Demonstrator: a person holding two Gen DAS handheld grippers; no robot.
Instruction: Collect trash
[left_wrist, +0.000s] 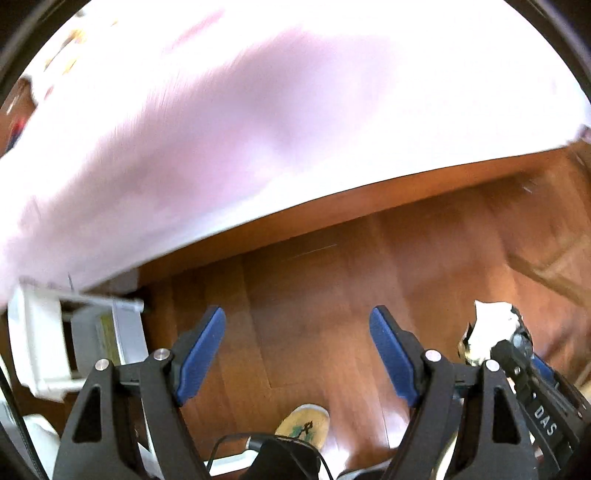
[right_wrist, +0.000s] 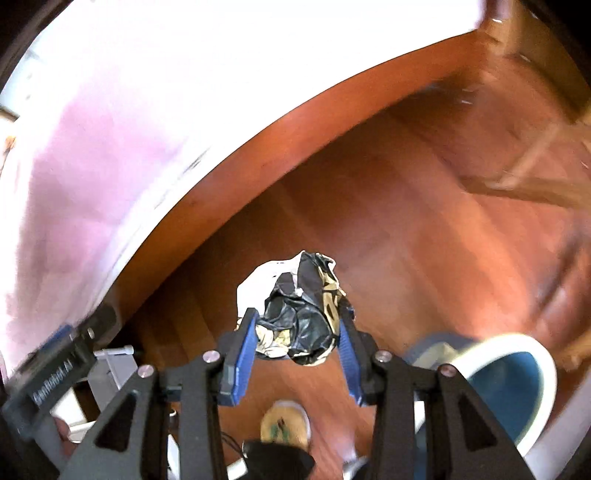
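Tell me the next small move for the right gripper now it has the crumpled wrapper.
Probably swing the right gripper over the white bin to its lower right, then open the jaws. They clamp the crumpled wrapper above the wooden floor, and the bin's blue-lined mouth looks open. The left gripper is empty.

Both my wrist views smear with motion blur; the white tabletop (left_wrist: 332, 92) burns out from ten to two o'clock, tinged with pink shadow. Glare streaks the wood floor (left_wrist: 332, 295) at five o'clock. Fisheye bending curves the edges, corners black.
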